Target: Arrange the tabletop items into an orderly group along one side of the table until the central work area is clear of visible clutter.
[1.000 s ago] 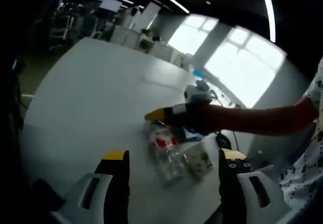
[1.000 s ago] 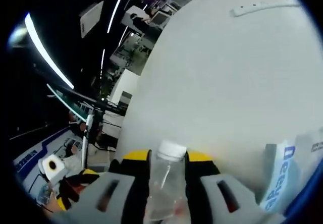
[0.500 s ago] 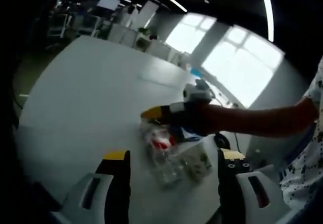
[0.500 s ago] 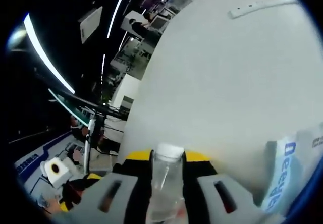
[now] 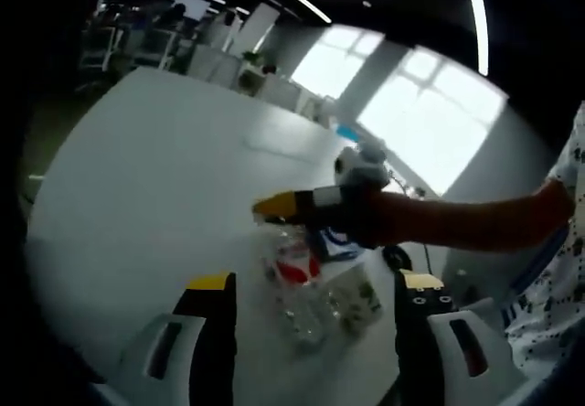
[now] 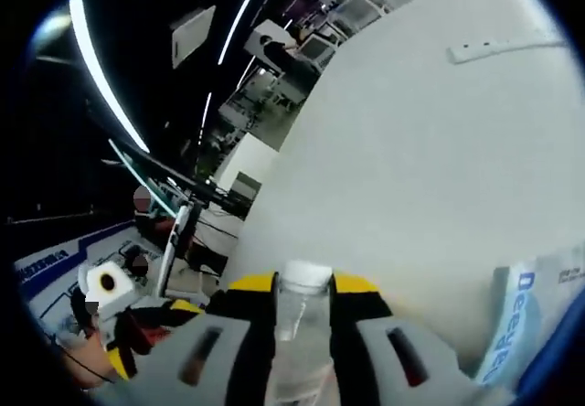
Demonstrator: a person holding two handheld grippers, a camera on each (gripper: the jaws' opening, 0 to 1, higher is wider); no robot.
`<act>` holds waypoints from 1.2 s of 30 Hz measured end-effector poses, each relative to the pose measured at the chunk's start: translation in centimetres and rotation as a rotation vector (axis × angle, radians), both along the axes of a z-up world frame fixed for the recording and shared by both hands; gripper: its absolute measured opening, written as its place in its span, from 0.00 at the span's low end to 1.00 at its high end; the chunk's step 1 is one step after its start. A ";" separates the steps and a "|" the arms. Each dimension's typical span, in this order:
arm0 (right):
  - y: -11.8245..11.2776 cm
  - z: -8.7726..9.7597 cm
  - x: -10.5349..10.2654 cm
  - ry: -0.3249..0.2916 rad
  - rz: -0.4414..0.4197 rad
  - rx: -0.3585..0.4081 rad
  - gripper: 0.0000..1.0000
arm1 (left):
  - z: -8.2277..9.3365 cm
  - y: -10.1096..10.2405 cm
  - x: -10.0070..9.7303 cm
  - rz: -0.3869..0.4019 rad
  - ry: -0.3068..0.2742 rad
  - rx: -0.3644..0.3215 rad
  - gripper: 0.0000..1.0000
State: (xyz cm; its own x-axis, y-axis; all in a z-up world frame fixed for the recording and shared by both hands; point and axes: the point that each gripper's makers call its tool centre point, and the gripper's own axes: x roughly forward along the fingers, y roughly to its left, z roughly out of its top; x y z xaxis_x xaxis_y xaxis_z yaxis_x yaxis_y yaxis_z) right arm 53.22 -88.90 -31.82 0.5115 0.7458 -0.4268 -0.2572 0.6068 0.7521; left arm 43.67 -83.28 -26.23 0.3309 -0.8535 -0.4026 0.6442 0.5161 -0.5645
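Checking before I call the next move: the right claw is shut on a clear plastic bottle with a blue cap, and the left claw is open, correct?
Not quite: the cap is white, not blue. The right gripper view shows the right claw shut on the clear plastic bottle, its white cap between the yellow tips. The left claw is open, as the left gripper view shows.

You can count one clear bottle (image 5: 294, 273) with a red label, one small snack bag (image 5: 358, 299), and one blue and white packet (image 6: 528, 319) on the counter (image 5: 155, 186).
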 end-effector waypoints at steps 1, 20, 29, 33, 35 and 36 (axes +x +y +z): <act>0.1 0.3 -0.1 -0.010 0.007 -0.003 0.19 | -0.1 -0.2 0.1 -0.006 0.000 -0.002 0.67; 1.8 4.1 -2.2 -0.194 0.089 -0.054 0.18 | -2.8 -4.3 1.2 -0.129 0.042 -0.069 0.69; 1.5 4.7 -2.4 -0.230 0.104 -0.069 0.18 | -3.9 -5.1 0.9 -0.151 0.052 -0.098 0.61; 1.5 5.0 -2.6 -0.240 0.107 -0.075 0.18 | -4.0 -5.5 0.6 -0.164 0.063 -0.110 0.61; 1.6 5.1 -2.7 -0.243 0.110 -0.078 0.18 | -4.2 -5.6 0.5 -0.170 0.064 -0.109 0.60; 1.6 5.1 -2.8 -0.246 0.112 -0.079 0.18 | -4.2 -5.6 0.5 -0.173 0.061 -0.107 0.60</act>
State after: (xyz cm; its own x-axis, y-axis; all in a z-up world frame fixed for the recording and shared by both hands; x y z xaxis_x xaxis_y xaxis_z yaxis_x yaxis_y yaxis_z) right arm 50.43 -87.29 -26.70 0.5232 0.7729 -0.3590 -0.4946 0.6184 0.6107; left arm 44.16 -88.93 -30.45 0.1536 -0.9346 -0.3209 0.6810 0.3355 -0.6510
